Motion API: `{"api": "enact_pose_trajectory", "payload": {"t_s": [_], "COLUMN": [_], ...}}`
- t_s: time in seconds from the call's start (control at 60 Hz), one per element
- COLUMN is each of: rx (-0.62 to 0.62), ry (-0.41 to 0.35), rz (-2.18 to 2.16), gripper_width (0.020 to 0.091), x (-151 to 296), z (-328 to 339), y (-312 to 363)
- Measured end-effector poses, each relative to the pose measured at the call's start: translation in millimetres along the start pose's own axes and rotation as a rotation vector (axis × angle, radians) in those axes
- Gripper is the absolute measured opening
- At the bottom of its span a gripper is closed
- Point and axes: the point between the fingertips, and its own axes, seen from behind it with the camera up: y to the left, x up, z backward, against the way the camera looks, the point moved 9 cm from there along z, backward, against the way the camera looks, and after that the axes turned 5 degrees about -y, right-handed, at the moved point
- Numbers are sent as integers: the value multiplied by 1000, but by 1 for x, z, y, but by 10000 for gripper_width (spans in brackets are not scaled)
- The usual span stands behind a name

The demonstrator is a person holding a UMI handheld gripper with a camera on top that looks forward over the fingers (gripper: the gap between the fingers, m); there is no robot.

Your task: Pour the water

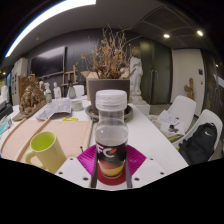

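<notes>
Gripper (112,172): both fingers press on the lower body of the bottle; the pink pads (136,160) lie against its sides with no gap visible.
Bottle (111,135): clear plastic, white cap on top, red and dark label on the lower half; held between the fingers, close to the camera.
Bottle axis: long axis vertical, cap pointing straight up, no visible tilt.
Bottle contents: cannot tell the water level.
Table (150,135): pale top, running away from the fingers beneath the bottle.
Mug (45,150): yellow-green, upright on the table, left of the bottle and near it, apart from it; opening faces up.
Yellow item (71,119): small, flat on the table beyond the mug; kind not discernible.
Planter (104,85): grey pot with dry branches, directly beyond the bottle and partly hidden by it.
Chairs (185,115): white, at the right side of the table, well apart from the bottle.
Ceiling light (45,22): long bright strip overhead, far.
</notes>
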Motion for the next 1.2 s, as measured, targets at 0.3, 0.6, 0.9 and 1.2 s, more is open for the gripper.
{"api": "enact_pose_trajectory", "payload": {"t_s": [0.3,0.6,0.9,1.2], "rx": [-92,-159,-138,-168], "ry": [89,244,257,244], "rz": [20,-19,11,50], "gripper_width": [864,858,856,859], "x": [26,60,70,74], "z": [55,214,307,326], "y": [-4,81,179,196]}}
